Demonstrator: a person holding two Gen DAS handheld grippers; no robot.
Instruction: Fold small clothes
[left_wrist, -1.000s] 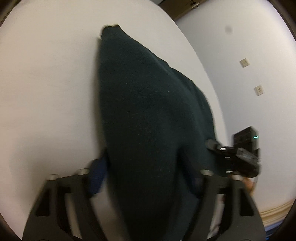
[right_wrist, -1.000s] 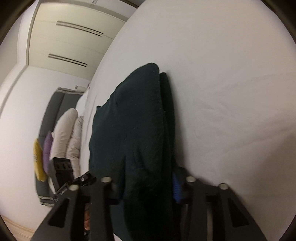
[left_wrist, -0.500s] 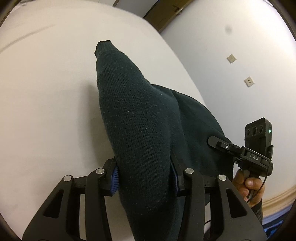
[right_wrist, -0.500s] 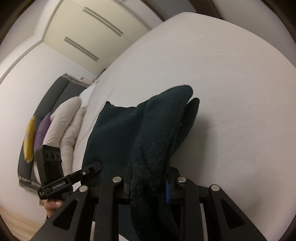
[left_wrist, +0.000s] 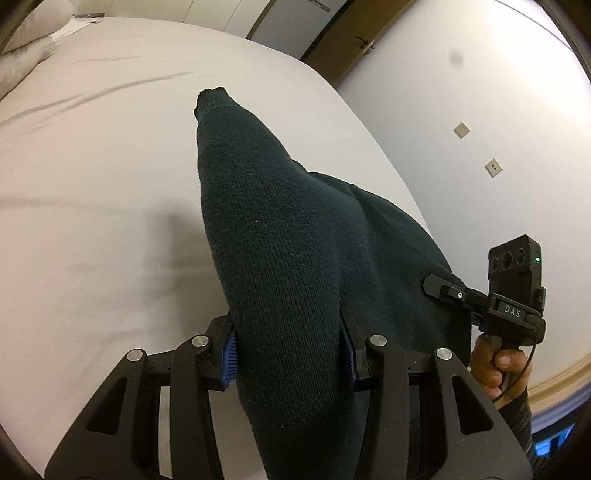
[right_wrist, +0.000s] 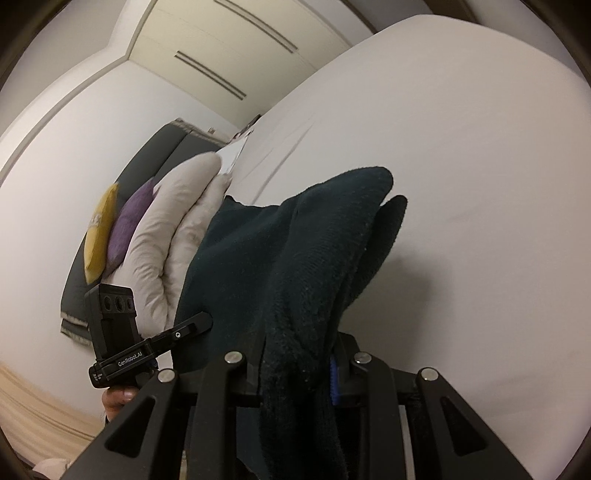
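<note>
A dark green knitted sweater (left_wrist: 280, 236) is held up over a white bed (left_wrist: 92, 184). My left gripper (left_wrist: 288, 350) is shut on one edge of it; the cloth drapes over the jaws and hangs forward, its cuff pointing away. My right gripper (right_wrist: 295, 365) is shut on another edge of the same sweater (right_wrist: 295, 266), which spills over its fingers. The right gripper also shows in the left wrist view (left_wrist: 443, 291), and the left gripper in the right wrist view (right_wrist: 192, 325). The fingertips are hidden by the cloth.
The white bed sheet (right_wrist: 461, 147) spreads ahead of both grippers. White pillows (right_wrist: 173, 229), a purple cushion (right_wrist: 129, 221) and a yellow cushion (right_wrist: 98, 236) lean on a dark headboard at the left. A wall with sockets (left_wrist: 491, 166) lies right of the bed.
Both grippers have risen and tilted up with the sweater, lifting it off the bed. More of the room and bed now shows past the cloth.
</note>
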